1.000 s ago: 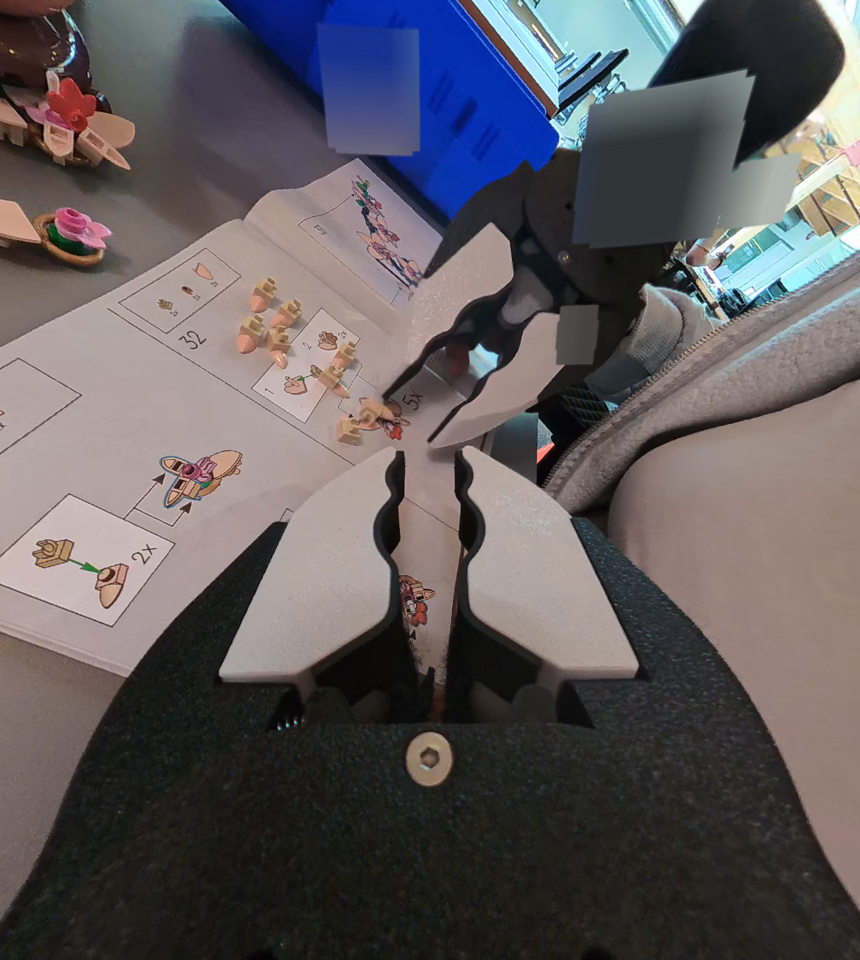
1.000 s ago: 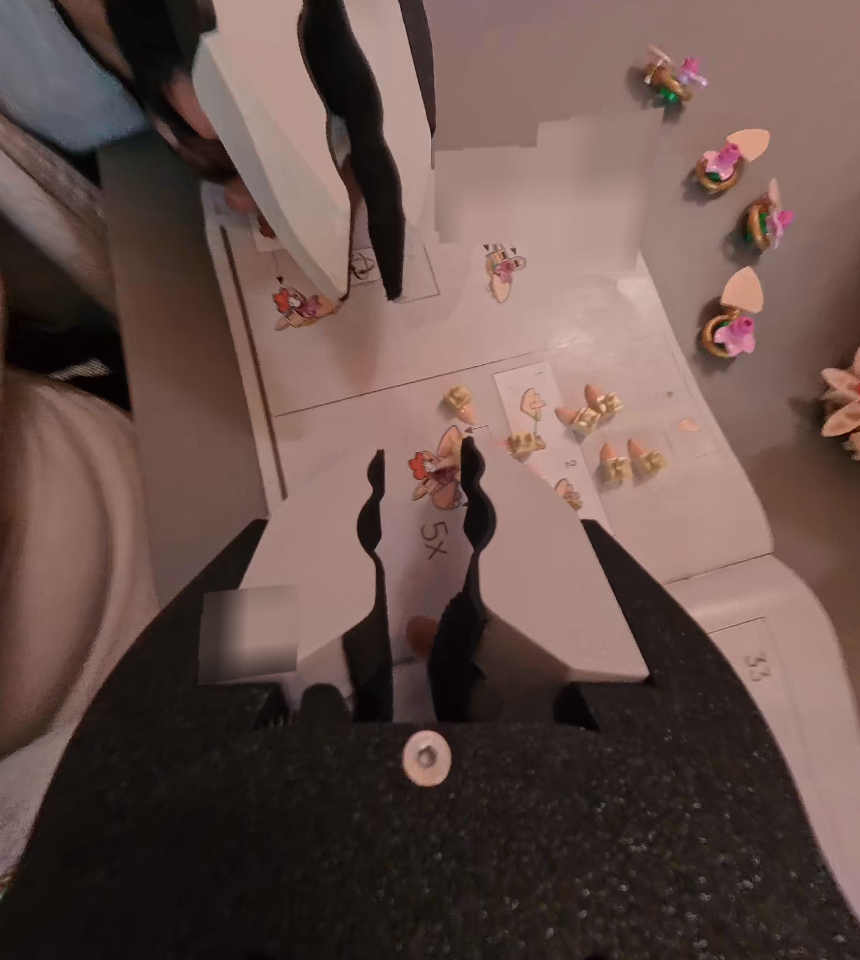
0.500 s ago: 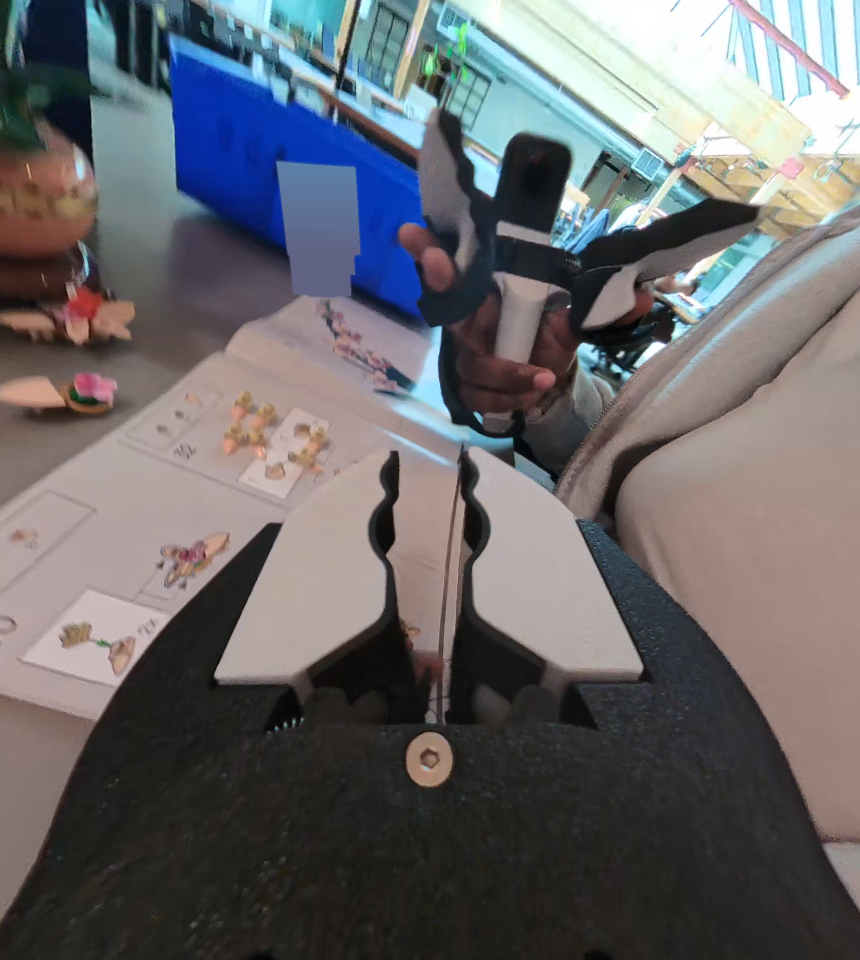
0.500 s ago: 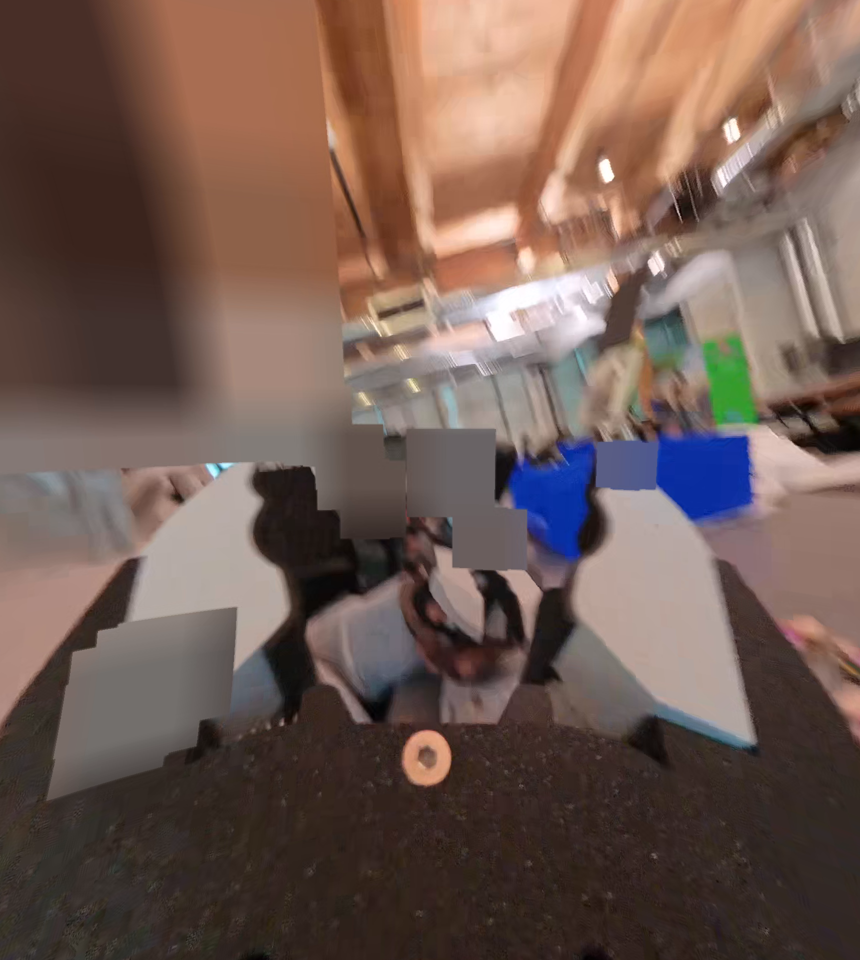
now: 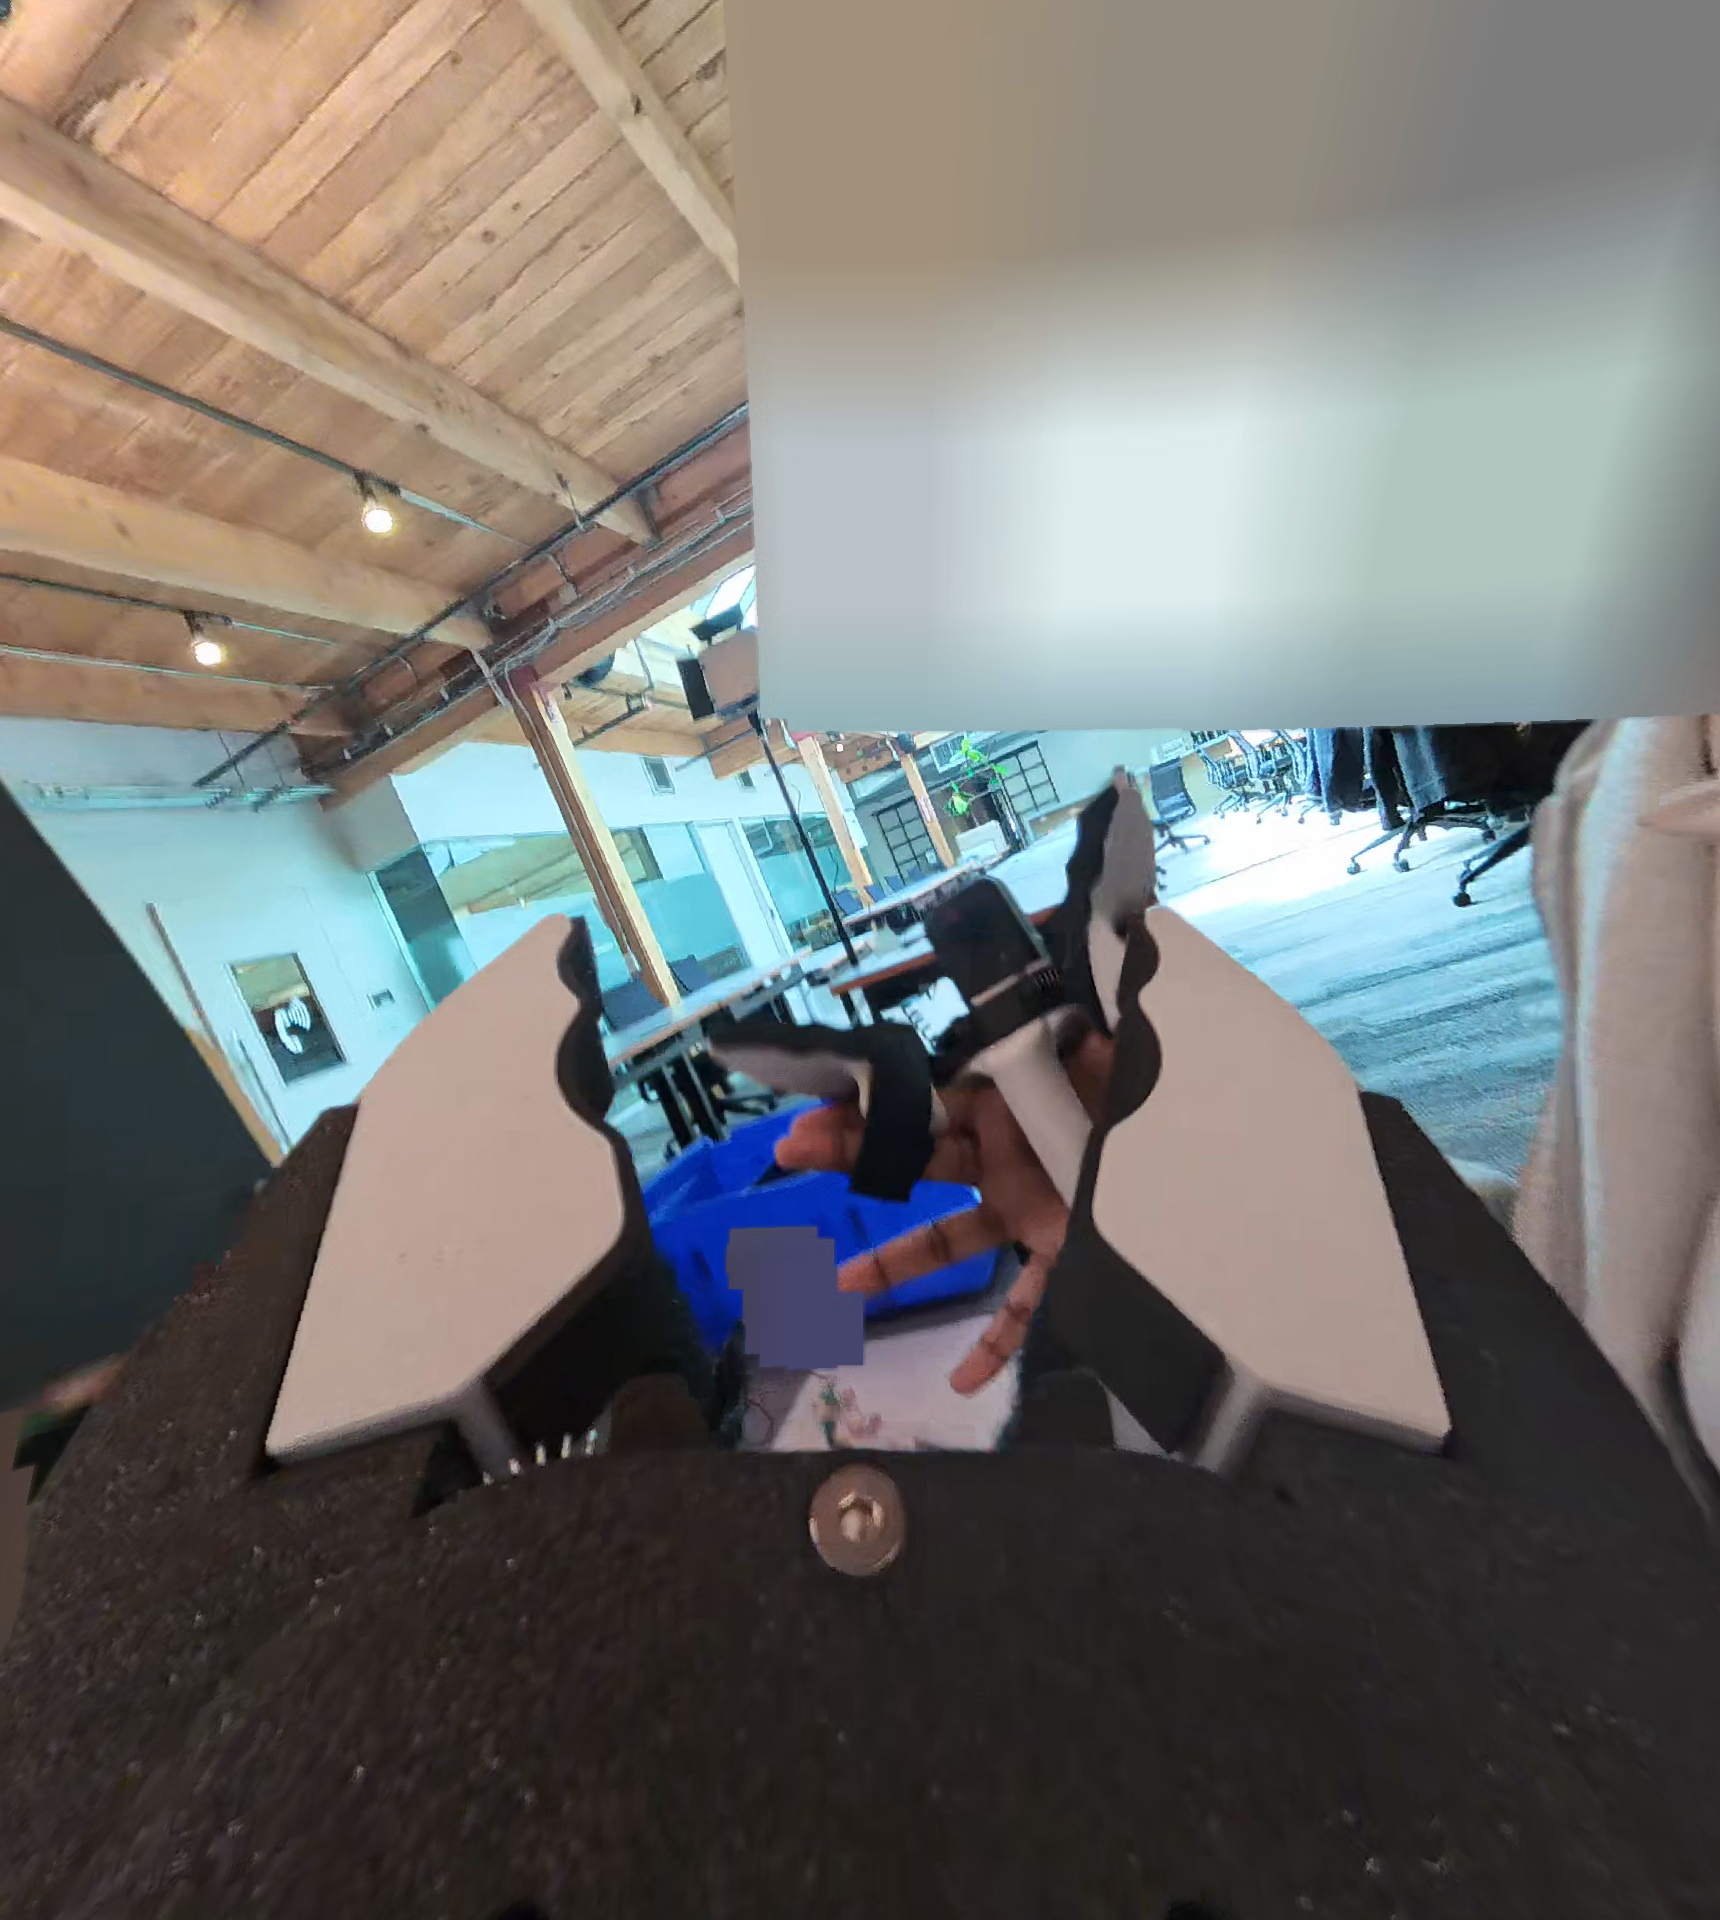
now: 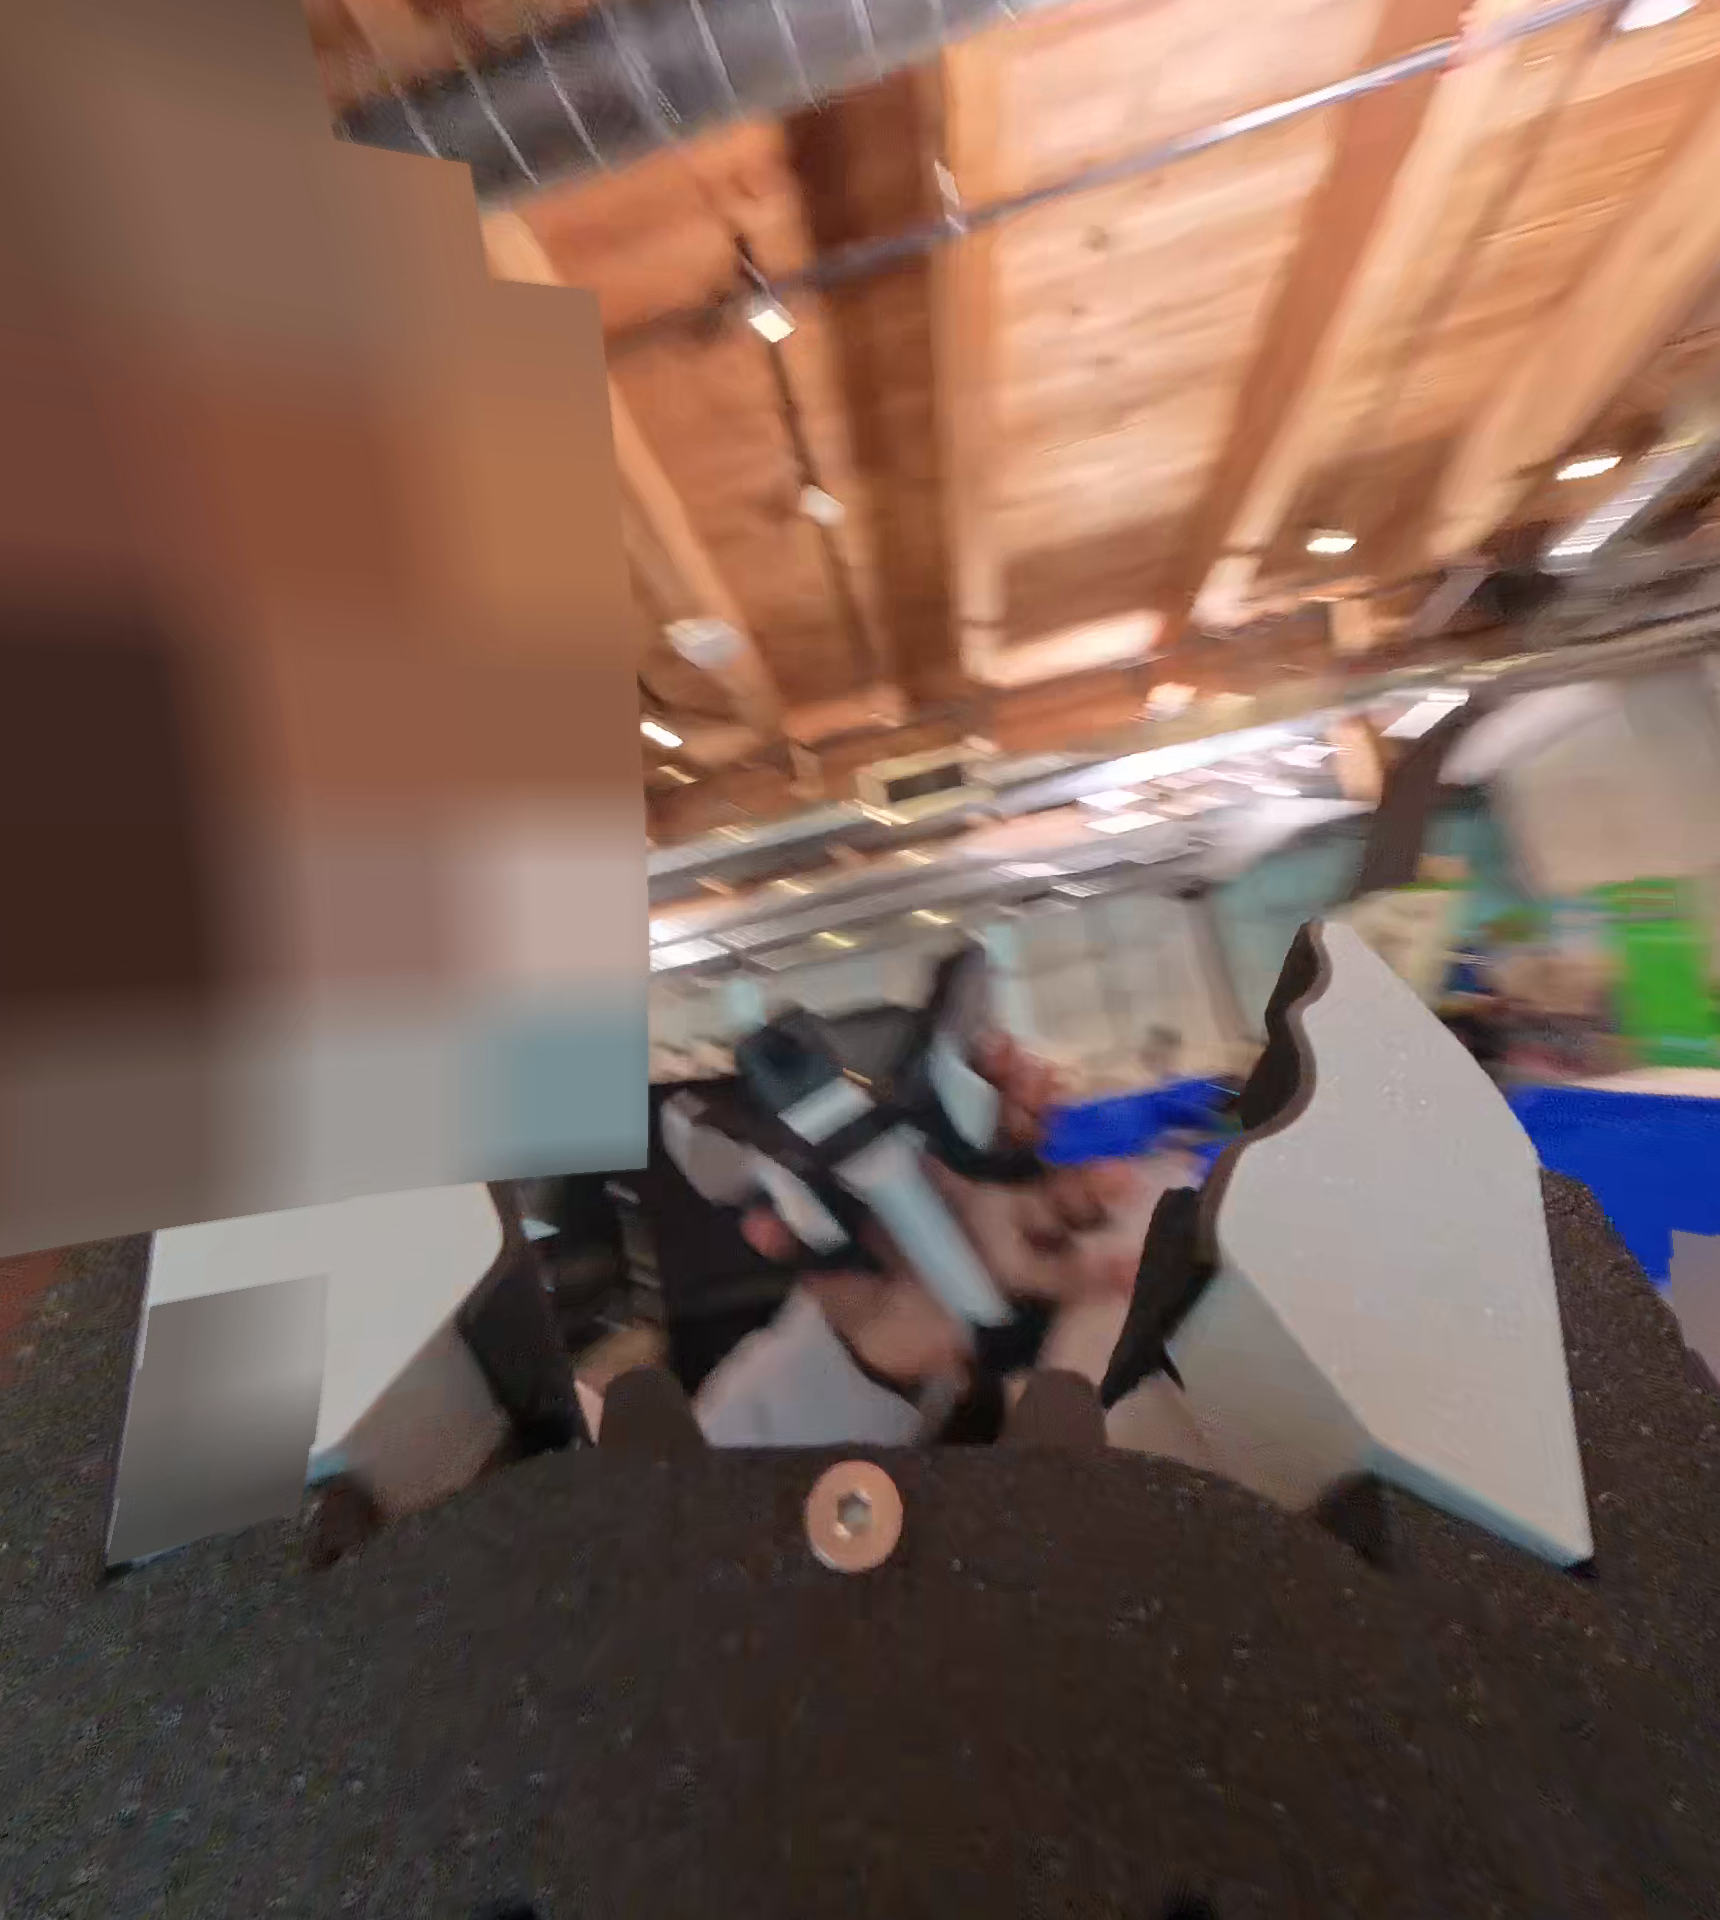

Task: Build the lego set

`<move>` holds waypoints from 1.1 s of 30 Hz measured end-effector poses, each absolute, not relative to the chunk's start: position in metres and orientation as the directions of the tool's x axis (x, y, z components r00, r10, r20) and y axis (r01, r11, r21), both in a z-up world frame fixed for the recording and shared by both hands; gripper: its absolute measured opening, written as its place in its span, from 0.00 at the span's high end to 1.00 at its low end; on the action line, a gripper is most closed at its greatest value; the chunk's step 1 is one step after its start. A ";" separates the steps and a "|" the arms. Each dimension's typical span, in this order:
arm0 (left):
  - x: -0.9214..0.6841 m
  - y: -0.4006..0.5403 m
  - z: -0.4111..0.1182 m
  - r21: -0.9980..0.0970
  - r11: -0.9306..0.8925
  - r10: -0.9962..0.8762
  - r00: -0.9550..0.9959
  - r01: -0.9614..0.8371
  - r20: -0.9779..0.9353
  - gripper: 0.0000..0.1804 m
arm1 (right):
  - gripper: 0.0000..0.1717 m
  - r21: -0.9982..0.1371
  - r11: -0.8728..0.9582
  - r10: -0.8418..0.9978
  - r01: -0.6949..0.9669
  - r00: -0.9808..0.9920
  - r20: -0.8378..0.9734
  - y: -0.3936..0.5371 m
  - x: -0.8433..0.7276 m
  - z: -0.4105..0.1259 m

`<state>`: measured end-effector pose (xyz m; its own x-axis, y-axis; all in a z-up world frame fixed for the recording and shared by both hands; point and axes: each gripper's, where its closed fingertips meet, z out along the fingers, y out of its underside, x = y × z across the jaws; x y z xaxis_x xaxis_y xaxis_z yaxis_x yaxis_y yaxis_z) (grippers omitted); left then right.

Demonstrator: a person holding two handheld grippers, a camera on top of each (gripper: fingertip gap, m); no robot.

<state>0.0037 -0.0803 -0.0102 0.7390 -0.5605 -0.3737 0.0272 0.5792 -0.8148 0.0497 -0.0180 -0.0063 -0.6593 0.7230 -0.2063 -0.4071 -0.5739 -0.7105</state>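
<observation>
My left gripper (image 5: 856, 925) is lifted and points up into the room. Its jaws stand wide open and only far-off background shows between the pads. My right gripper (image 6: 856, 935) is also wide open with nothing between its pads; a mosaic patch covers its left fingertip. The two grippers face each other in the air. The right gripper shows in the left wrist view (image 5: 981, 966), held by a hand (image 5: 949, 1226), with its fingers spread. The left gripper shows blurred in the right wrist view (image 6: 814, 1091).
A blue bin (image 5: 794, 1195) stands below and beyond the grippers; it also shows in the right wrist view (image 6: 1614, 1153). A strip of the printed booklet (image 5: 835, 1423) shows at the base of the left jaws. A person's pale jacket (image 5: 1666, 1143) fills the right side. A dark panel (image 5: 25, 1039) is at the left. Across from one pair of fingers to the other is roughly 10 centimeters.
Both grippers rose from low over the booklet and small pieces and tilted up toward the ceiling. The right jaws opened wide first, then the left jaws went from a narrow gap to wide open.
</observation>
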 end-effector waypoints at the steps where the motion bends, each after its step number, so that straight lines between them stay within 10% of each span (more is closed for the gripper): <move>1: 0.006 -0.083 0.002 -0.798 0.603 -0.549 0.738 0.024 -0.393 0.48 | 0.16 -0.761 -0.488 0.798 -0.427 -0.571 -0.192 -0.016 0.047 -0.009; 6: 0.009 -0.080 0.048 -0.753 0.658 -0.510 0.734 -0.002 -0.448 0.48 | 0.16 -0.779 -0.135 0.976 -0.612 -0.216 0.001 0.005 0.059 0.033; 11: -0.009 -0.066 0.072 -0.737 0.675 -0.494 0.762 0.032 -0.419 0.54 | 0.73 -0.528 0.508 0.861 -0.681 0.376 0.343 0.028 0.086 0.090; 15: -0.016 -0.044 0.088 -0.767 0.641 -0.491 0.784 0.030 -0.379 0.56 | 0.96 -0.636 0.514 0.856 -0.575 0.304 0.418 0.030 0.058 0.117; 18: -0.008 -0.040 0.081 -0.763 0.644 -0.456 0.772 -0.058 -0.444 0.56 | 0.89 -0.785 0.332 0.924 -0.523 0.015 0.381 0.017 0.040 0.115; 24: -0.020 -0.029 0.045 -0.754 0.638 -0.391 0.779 -0.155 -0.491 0.61 | 0.39 -0.943 -0.060 0.902 -0.328 -0.422 0.089 0.003 0.050 0.050; 33: -0.053 -0.021 0.047 -0.795 0.600 -0.337 0.872 -0.092 -0.355 0.65 | 0.66 -0.737 0.005 0.999 -0.676 -0.036 0.040 0.089 0.102 0.079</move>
<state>-0.0534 -0.0208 0.0470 0.8721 -0.3369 -0.3549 -0.0917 0.6000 -0.7948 0.1021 0.0892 0.0786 -0.0359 0.9986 0.0396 -0.6762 0.0049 -0.7367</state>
